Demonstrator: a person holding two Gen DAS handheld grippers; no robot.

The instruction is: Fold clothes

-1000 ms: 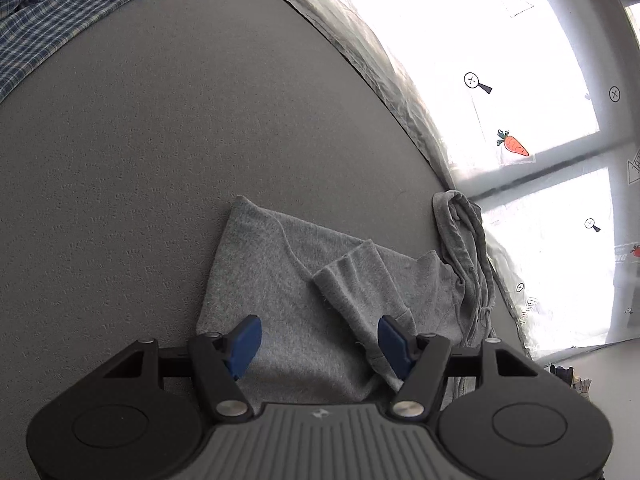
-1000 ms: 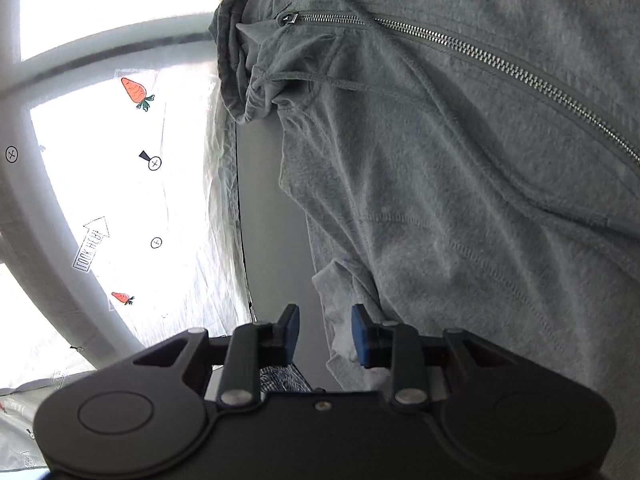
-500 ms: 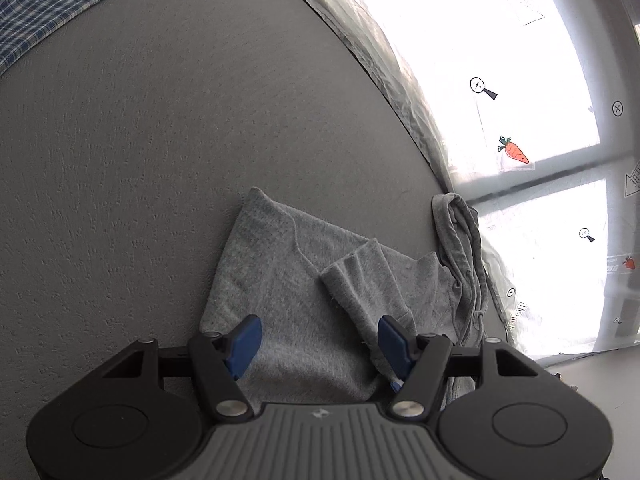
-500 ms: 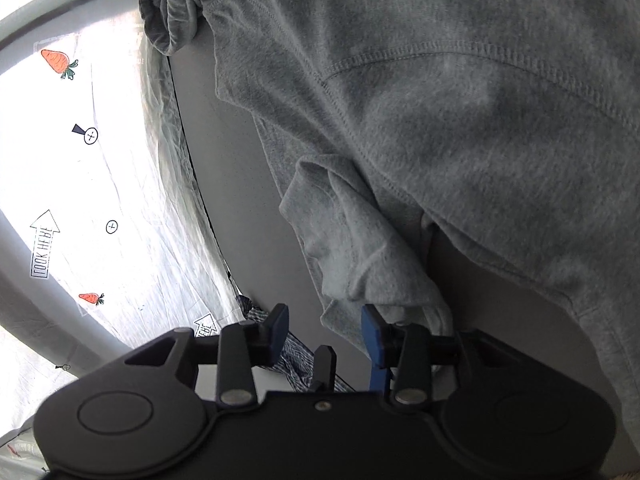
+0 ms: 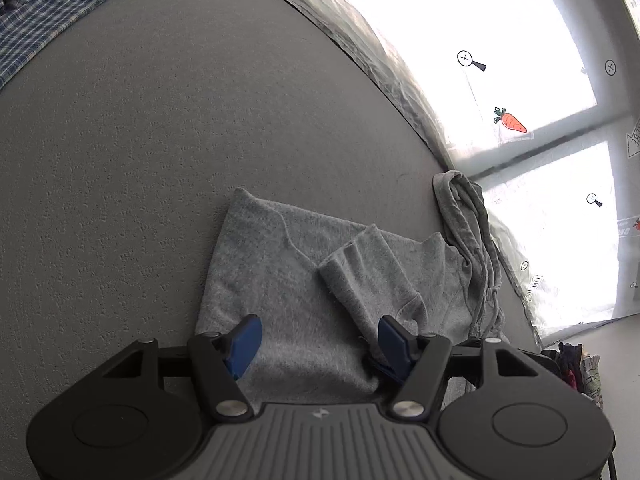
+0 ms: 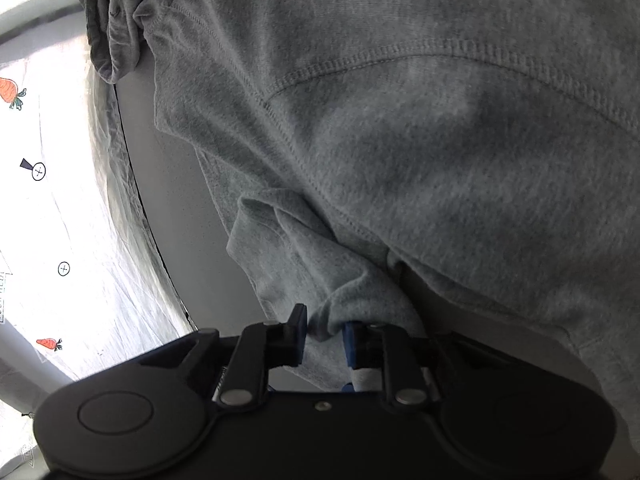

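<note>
1. Left gripper (image 5: 318,338) — blue pads spread wide with nothing pinched between them. It hangs over the near edge of the grey fleece hooded sweatshirt (image 5: 296,280), which lies flat on the textured grey mattress surface (image 5: 140,140).
2. Ahead of the left jaws: one grey sleeve (image 5: 360,276) is laid across the body, cuff end pointing away and to the left of the right-hand pad. Beyond the right pad, the bunched hood with its drawcord (image 5: 468,220) sits at the mattress edge beside the bright window.
3. Far off to the upper left of those jaws: a blue checked shirt (image 5: 48,4), rumpled, not folded.
4. Right gripper (image 6: 324,336) — jaws narrow and closing, a bunched fold of grey sleeve cuff (image 6: 316,276) caught between the pads. The sweatshirt's body fills the view above and right of the jaws, the shoulder seam arching overhead.
5. Progress, my reading: early to middle. One sleeve looks folded in already; the second is only just being gripped. Left to do — bring that sleeve across, tuck the hood, fold the body over. The checked shirt appears untouched.
</note>
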